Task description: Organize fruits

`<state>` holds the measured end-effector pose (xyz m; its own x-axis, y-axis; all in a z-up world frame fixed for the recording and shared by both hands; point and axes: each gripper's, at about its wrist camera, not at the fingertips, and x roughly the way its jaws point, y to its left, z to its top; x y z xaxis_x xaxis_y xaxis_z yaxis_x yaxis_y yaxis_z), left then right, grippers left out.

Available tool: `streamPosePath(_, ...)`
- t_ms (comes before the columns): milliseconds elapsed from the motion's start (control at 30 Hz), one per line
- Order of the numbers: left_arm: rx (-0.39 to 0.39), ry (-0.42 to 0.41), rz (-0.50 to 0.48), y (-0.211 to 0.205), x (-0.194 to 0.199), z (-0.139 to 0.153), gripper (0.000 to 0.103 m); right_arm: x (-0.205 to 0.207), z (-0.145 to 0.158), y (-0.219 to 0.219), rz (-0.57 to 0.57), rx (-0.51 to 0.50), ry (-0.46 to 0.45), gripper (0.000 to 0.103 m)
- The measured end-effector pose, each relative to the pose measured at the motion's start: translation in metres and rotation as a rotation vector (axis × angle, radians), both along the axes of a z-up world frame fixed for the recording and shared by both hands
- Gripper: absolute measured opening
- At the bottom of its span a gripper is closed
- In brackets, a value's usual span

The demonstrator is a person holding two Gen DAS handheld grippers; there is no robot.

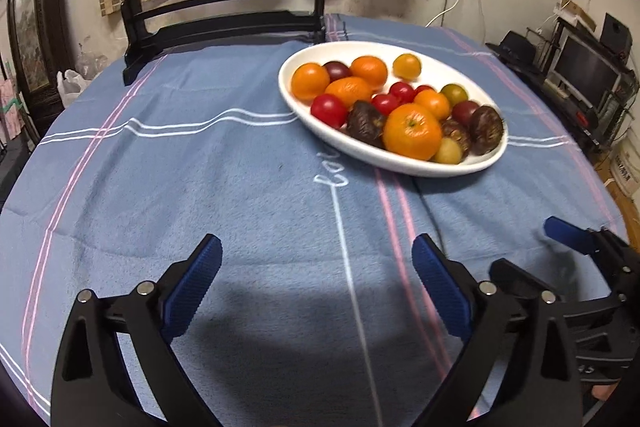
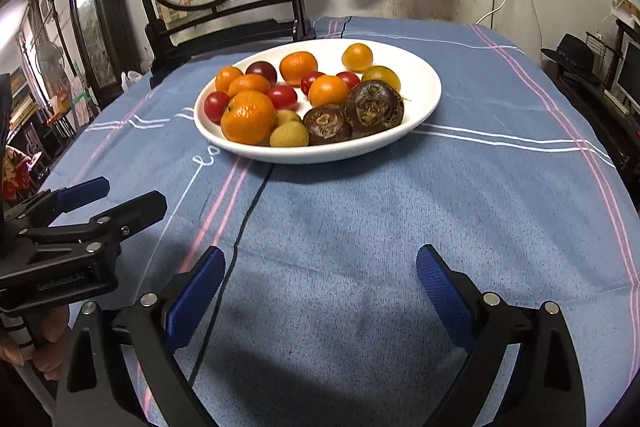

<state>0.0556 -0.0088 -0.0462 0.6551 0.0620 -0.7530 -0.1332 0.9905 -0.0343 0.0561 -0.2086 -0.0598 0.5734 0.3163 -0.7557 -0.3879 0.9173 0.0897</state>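
Note:
A white oval plate [image 1: 416, 167] [image 2: 424, 83] sits on the blue cloth, holding several fruits: oranges such as the big one [image 1: 412, 131] [image 2: 248, 117], red cherry tomatoes [image 1: 329, 110] [image 2: 282, 96], dark brown water chestnuts [image 1: 485, 129] [image 2: 374, 108], and small yellow-green fruits [image 1: 447, 151] [image 2: 289, 135]. My left gripper [image 1: 316, 259] is open and empty, low over the cloth, short of the plate. My right gripper [image 2: 320, 267] is open and empty, also short of the plate. Each gripper shows in the other's view: the right one [image 1: 576, 251], the left one [image 2: 112, 195].
A dark wooden stand with a round embroidered screen [image 1: 224, 7] [image 2: 224, 11] stands at the table's back left, behind the plate. A thin black cable [image 2: 240, 227] runs over the cloth from under the plate. Shelves with a monitor [image 1: 588, 75] stand off to the right.

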Motion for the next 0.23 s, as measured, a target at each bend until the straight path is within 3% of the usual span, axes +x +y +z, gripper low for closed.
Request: streamPosePath(233,0.054,0.053,-0.018,-0.008,0.004,-0.015,0.095,0.001,-0.014,0.004,-0.003,-0.06,0.067,0.1)
